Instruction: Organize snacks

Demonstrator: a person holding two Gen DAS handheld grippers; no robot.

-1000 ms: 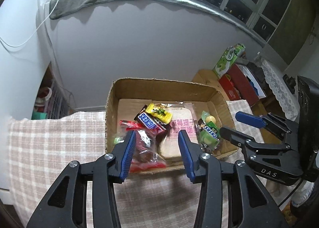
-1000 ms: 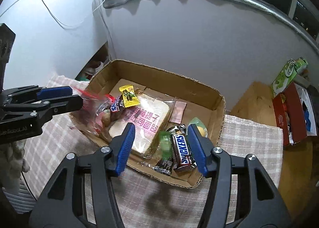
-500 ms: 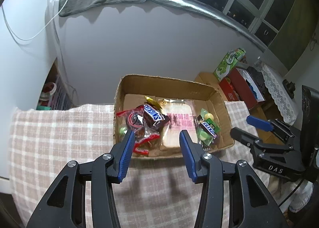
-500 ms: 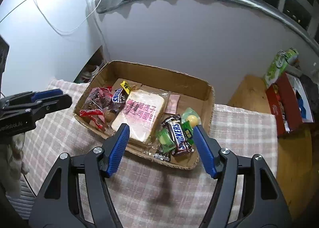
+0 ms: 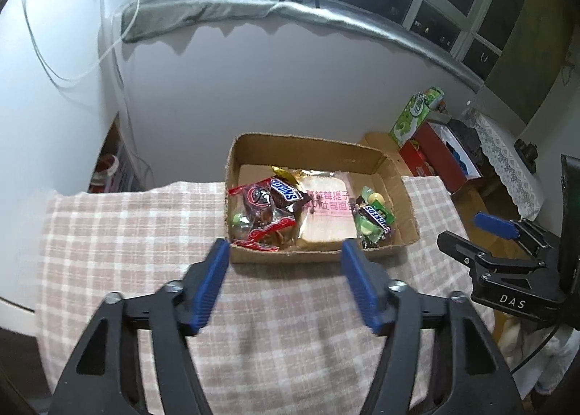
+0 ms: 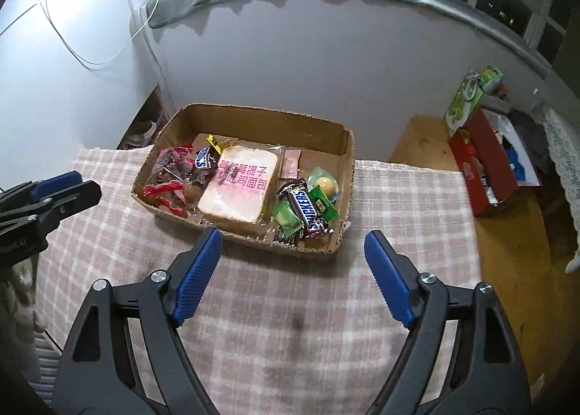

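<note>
The left black plastic two-finger gripper (image 5: 284, 251) is showing ribbed blue pads (image 5: 208, 288) along the inner faces of its fingers, with silver screw heads sitting at the joints. The right black plastic two-finger gripper (image 6: 295, 241) is wearing the same blue ridged pads (image 6: 389, 280) and silver screws; its side is displaying white letters "DAS"

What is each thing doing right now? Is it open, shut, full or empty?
Cardboard box: open-topped, snacks inside.
Bread packet: sealed, lying flat in the box.
Snickers bar: wrapped, lying in the box.
Left gripper: open, empty, jaws just widened.
Right gripper: open, empty, jaws just widened.
</note>
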